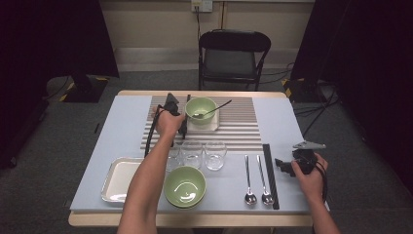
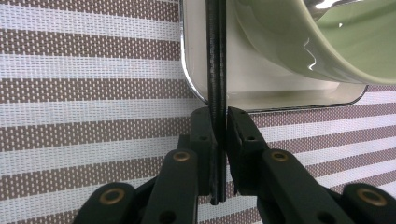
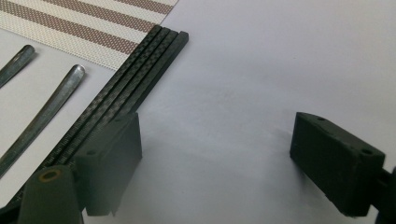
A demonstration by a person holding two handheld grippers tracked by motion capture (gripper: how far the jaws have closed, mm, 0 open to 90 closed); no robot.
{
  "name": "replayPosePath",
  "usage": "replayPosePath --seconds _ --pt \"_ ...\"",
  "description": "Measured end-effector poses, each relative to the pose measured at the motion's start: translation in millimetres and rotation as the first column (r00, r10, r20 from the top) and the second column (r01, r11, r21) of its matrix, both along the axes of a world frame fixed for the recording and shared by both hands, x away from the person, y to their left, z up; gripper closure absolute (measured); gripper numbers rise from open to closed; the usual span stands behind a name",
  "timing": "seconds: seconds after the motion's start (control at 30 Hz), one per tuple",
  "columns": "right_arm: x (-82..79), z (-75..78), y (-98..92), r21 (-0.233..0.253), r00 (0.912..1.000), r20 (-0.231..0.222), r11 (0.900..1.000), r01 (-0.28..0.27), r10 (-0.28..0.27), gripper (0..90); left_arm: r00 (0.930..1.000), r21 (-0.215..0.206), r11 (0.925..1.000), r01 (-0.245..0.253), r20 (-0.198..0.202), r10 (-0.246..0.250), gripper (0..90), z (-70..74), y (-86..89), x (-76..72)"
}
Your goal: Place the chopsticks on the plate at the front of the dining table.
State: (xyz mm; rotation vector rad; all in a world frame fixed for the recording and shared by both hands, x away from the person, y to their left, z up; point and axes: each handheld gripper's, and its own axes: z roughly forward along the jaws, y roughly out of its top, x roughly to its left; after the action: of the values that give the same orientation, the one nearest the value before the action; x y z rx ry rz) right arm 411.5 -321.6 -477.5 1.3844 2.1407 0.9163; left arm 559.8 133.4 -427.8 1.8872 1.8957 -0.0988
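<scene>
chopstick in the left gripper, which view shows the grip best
The left gripper view: both jaws of the left gripper close on the black chopstick. The high view has the hand covering it.

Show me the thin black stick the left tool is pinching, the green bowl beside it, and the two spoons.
black stick point(image 2: 215, 70), left gripper view, mid shaft above the jaws.
green bowl point(image 1: 200, 106), high view, inner wall.
two spoons point(image 1: 250, 197), high view, left spoon's bowl.

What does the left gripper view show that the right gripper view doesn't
Left gripper view alone: the left gripper shut on a black chopstick, beside a white plate bearing a green bowl. Right gripper view alone: the right gripper open over the pale blue table cover, next to a bundle of black chopsticks and two spoon handles. Both show the striped placemat.
</scene>
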Motion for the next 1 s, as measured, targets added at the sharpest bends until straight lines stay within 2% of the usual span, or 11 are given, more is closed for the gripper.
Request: replayPosePath --seconds 0.27,0.3,0.33,0.5,0.57,0.63,0.77,0.83,0.87,0.93,1.0 --pt "0.0 0.0 0.0 0.000 1.0000 0.000 1.000 0.000 0.000 15.4 0.9998 -0.001 0.9998 -0.020 0.001 0.020 80.0 0.2 -0.1 -0.3" --pt "0.0 0.0 0.0 0.000 1.0000 0.000 1.000 0.000 0.000 15.4 1.0000 -0.003 1.0000 -0.007 -0.003 0.007 79.1 0.3 0.6 -0.3" --pt "-0.1 0.1 0.1 0.001 1.0000 -0.003 1.000 0.002 -0.002 15.4 0.9998 -0.005 0.9998 -0.021 0.002 0.021 77.9 -0.2 0.0 -0.4" --pt "0.0 0.0 0.0 0.000 1.0000 0.000 1.000 0.000 0.000 15.4 0.9997 -0.018 0.9995 -0.025 0.007 0.025 75.3 -1.0 0.7 -1.2" --pt "0.0 0.0 0.0 0.000 1.0000 0.000 1.000 0.000 0.000 15.4 1.0000 -0.015 0.9999 -0.005 0.002 0.005 74.6 -0.7 2.3 -1.3" --pt "0.0 0.0 0.0 0.000 1.0000 0.000 1.000 0.000 0.000 15.4 0.9997 -0.017 0.9995 -0.025 0.006 0.025 73.7 -0.4 2.1 -1.6" --pt "0.0 0.0 0.0 0.000 1.0000 0.000 1.000 0.000 0.000 15.4 0.9997 -0.027 0.9994 -0.022 0.012 0.022 72.1 2.2 5.2 -3.7" --pt "-0.1 0.0 -0.1 0.000 1.0000 -0.001 1.000 -0.001 0.001 15.4 0.9999 -0.027 0.9996 -0.003 0.015 0.003 71.2 3.4 7.9 -4.3" --pt "0.0 0.0 -0.1 -0.001 1.0000 0.000 1.000 -0.002 0.002 15.4 0.9993 -0.033 0.9991 -0.027 0.025 0.028 70.9 3.7 7.2 -4.6" --pt "0.0 0.0 -0.1 -0.001 1.0000 0.000 1.000 -0.002 0.002 15.3 0.9997 -0.030 0.9995 -0.003 0.022 0.004 70.3 6.6 11.4 -5.6" --pt "0.0 0.0 -0.1 -0.001 1.0000 0.000 1.000 -0.002 0.002 15.3 0.9992 -0.033 0.9991 -0.025 0.031 0.026 70.0 7.7 12.0 -6.3"
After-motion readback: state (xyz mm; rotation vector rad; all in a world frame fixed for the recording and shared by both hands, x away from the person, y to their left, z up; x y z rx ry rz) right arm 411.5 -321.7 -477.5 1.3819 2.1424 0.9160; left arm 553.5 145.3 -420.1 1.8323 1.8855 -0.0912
